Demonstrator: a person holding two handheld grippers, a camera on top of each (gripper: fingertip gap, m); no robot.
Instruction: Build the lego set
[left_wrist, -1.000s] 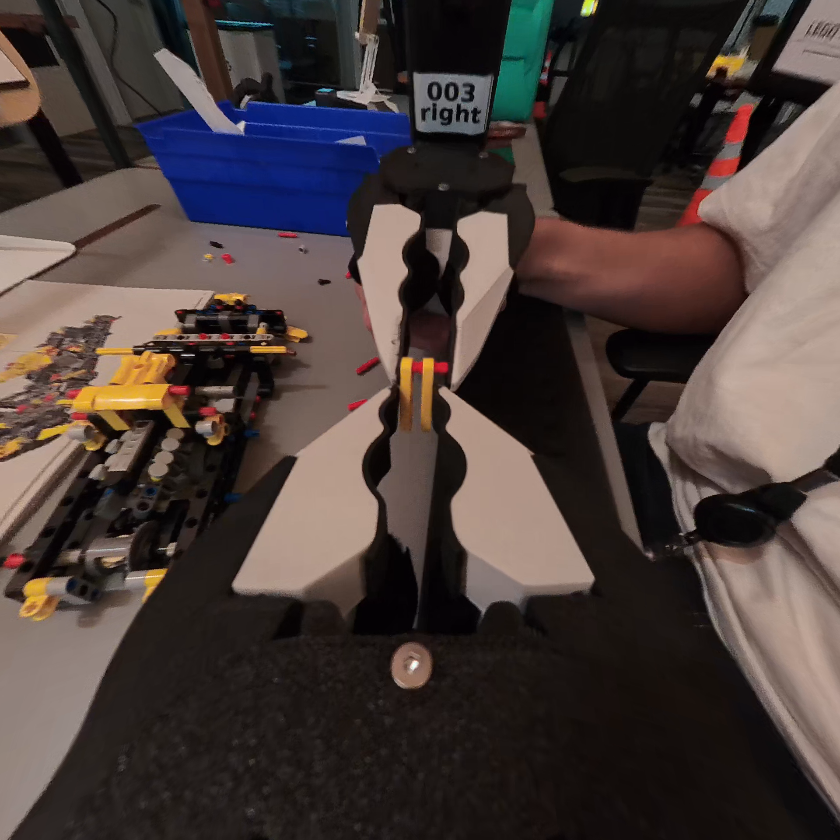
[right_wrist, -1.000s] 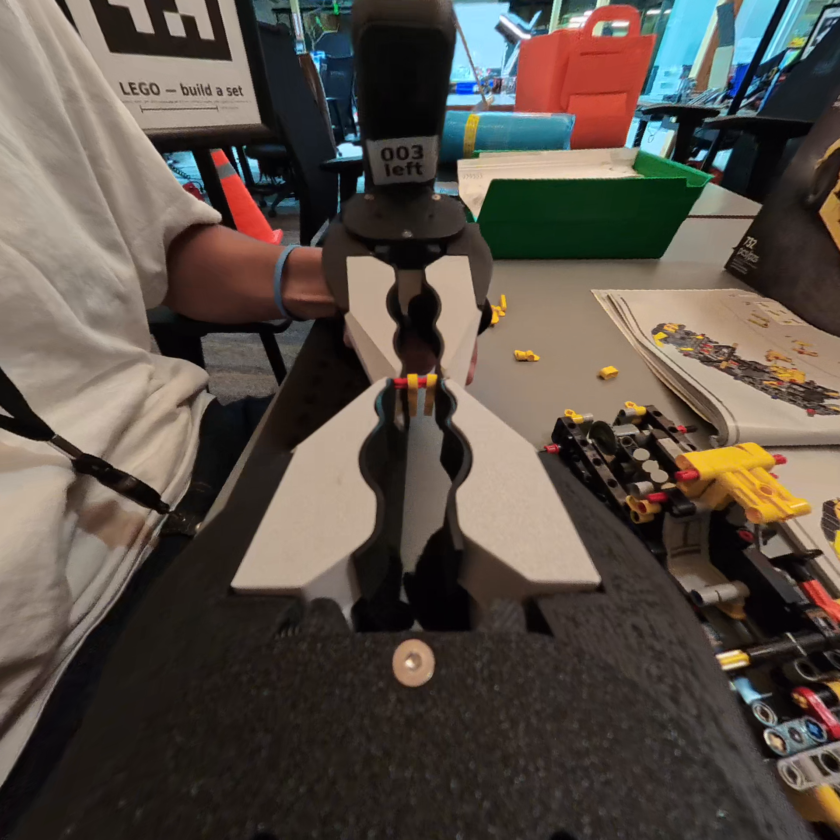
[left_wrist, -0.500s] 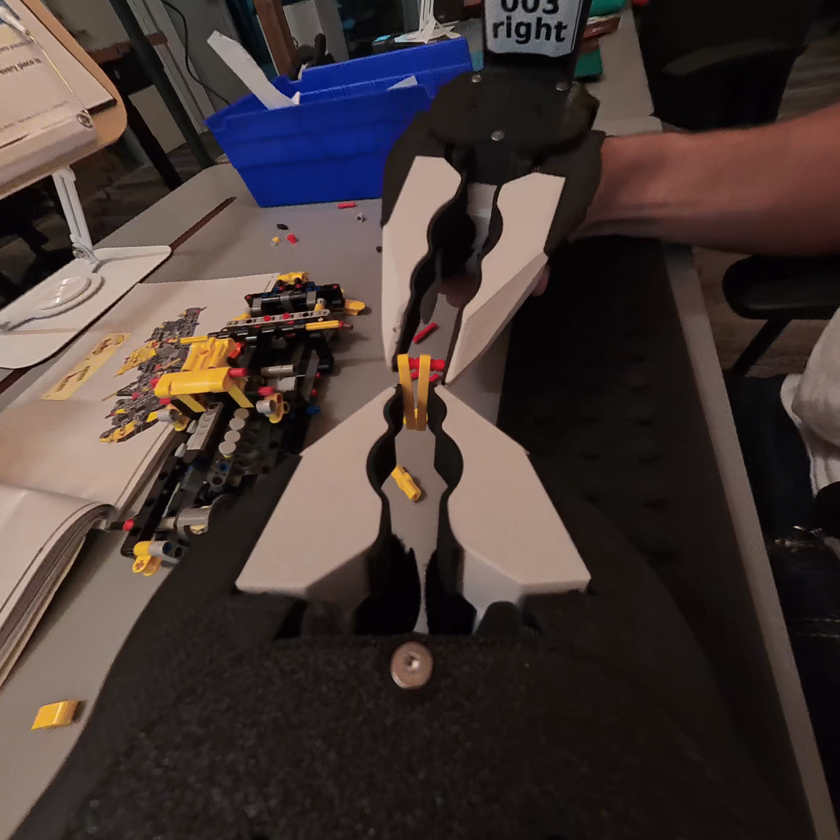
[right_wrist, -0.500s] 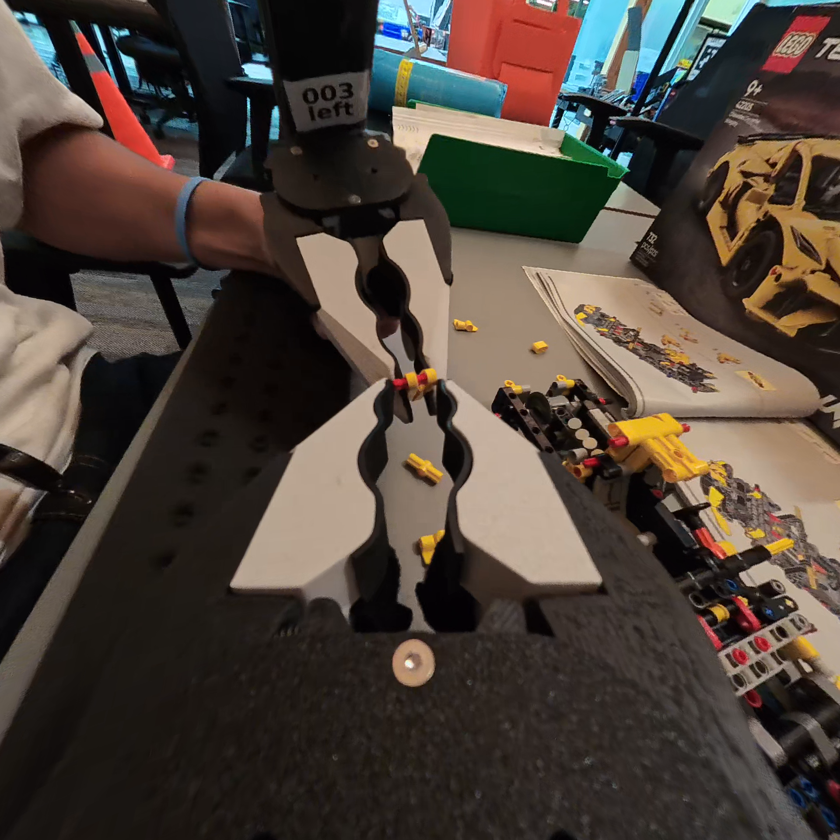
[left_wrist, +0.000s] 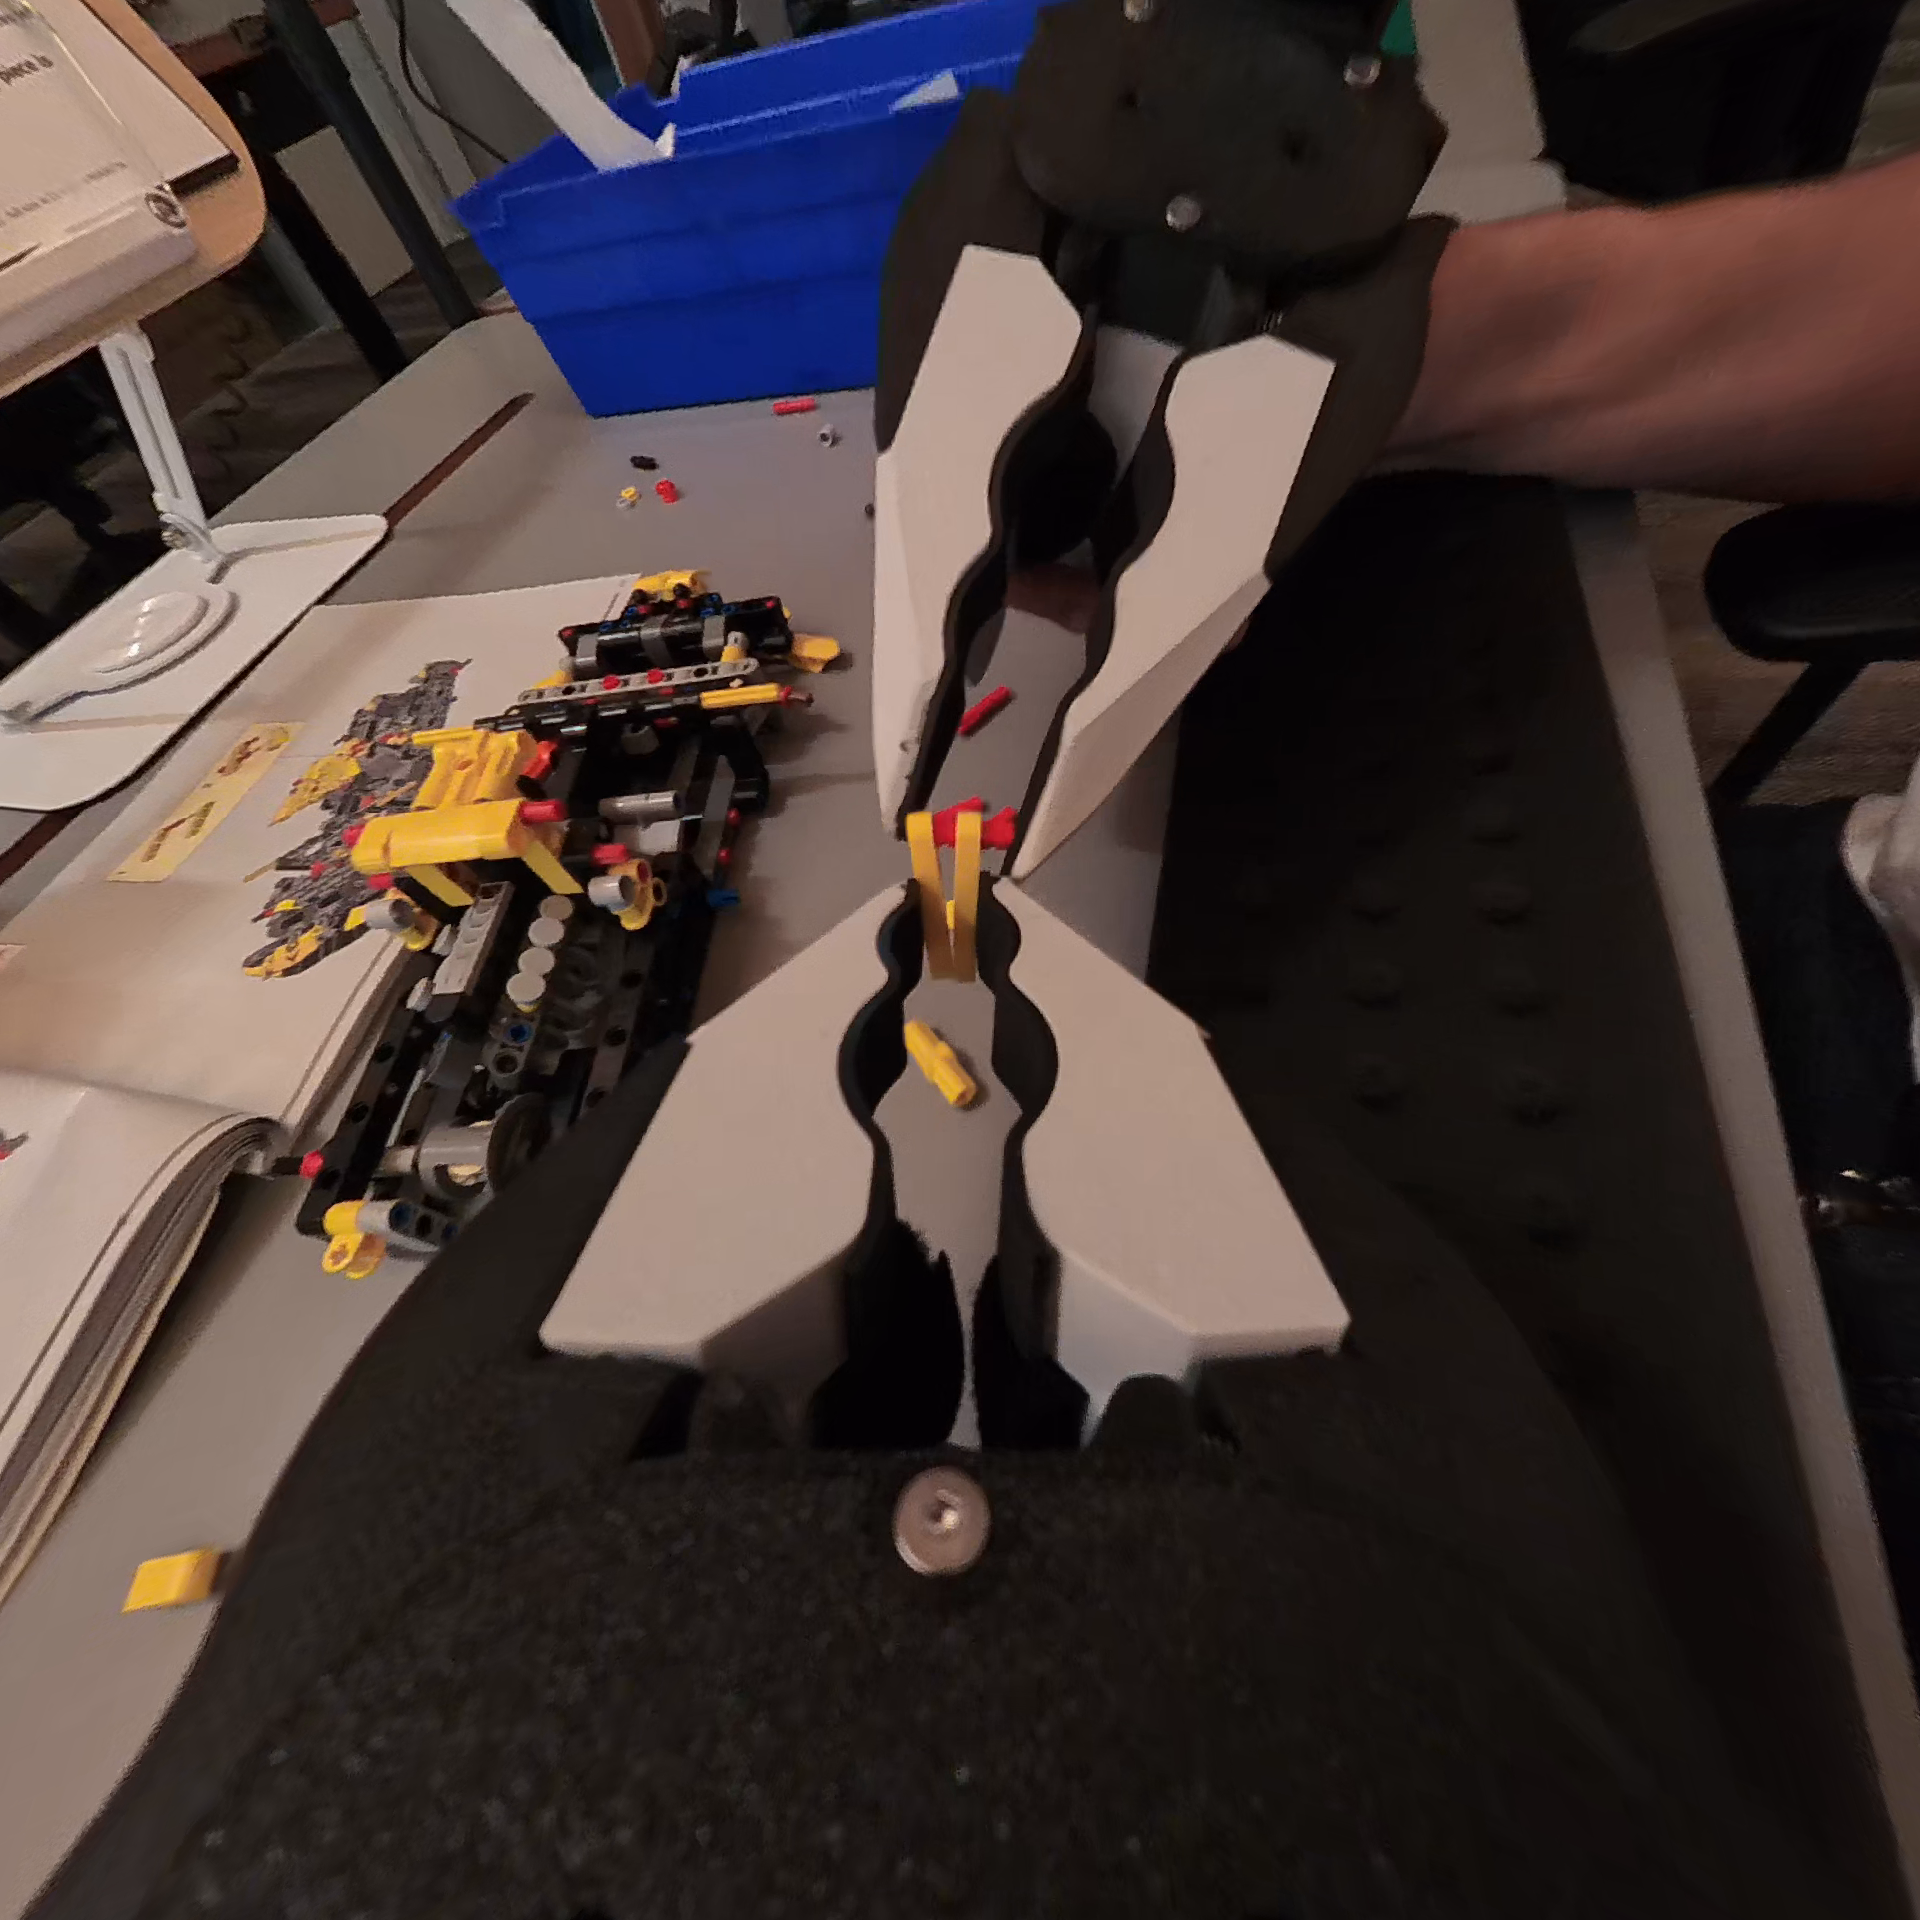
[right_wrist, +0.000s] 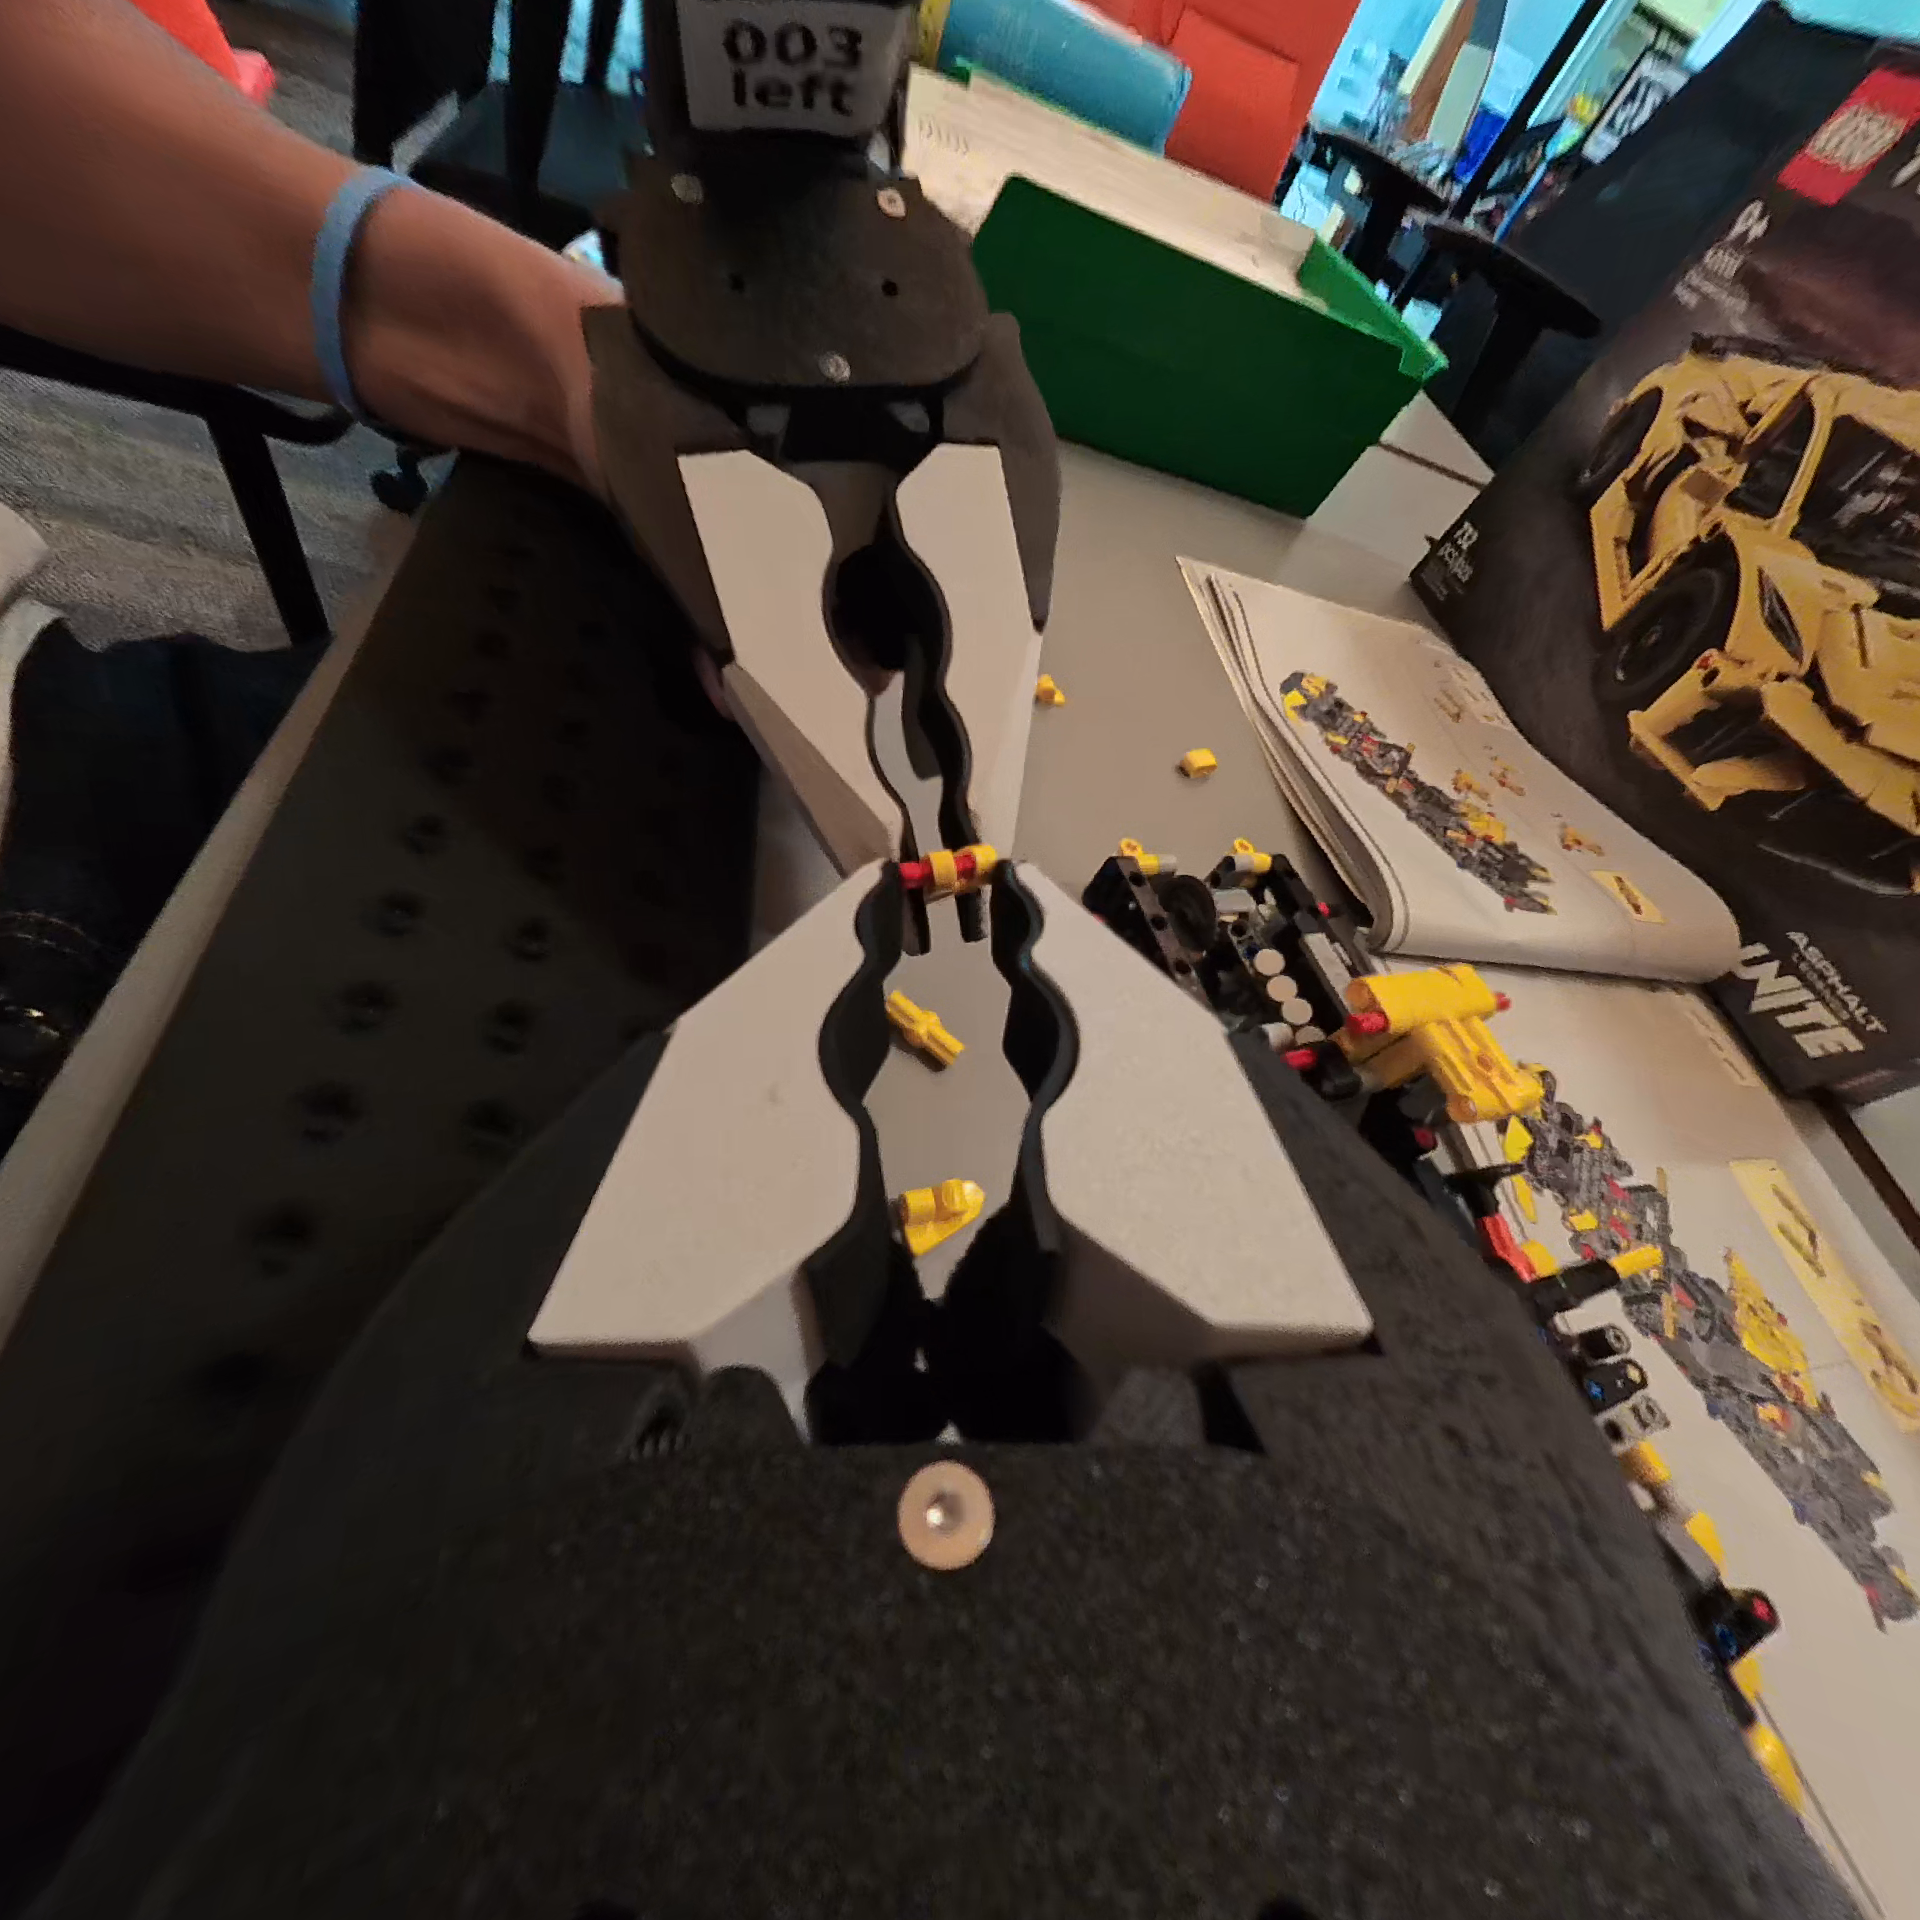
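The long black-and-yellow partly built lego chassis (left_wrist: 540, 914) is lying on the grey table (left_wrist: 727, 488), beside the open instruction booklet (right_wrist: 1455, 790). Above the table, the left gripper (left_wrist: 951, 904) is pinching two thin yellow lego beams (left_wrist: 948, 904) at its tips, jaws narrow. The right gripper (left_wrist: 961, 821) is meeting it tip to tip, its narrow jaws closing on the red pin (left_wrist: 966, 826) running through the beams. A small yellow connector (left_wrist: 940, 1075) is lying below.

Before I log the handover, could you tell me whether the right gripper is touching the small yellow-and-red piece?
Touching: in the left wrist view the right gripper's fingertips meet the red pin of the yellow-and-red piece held by the left gripper.
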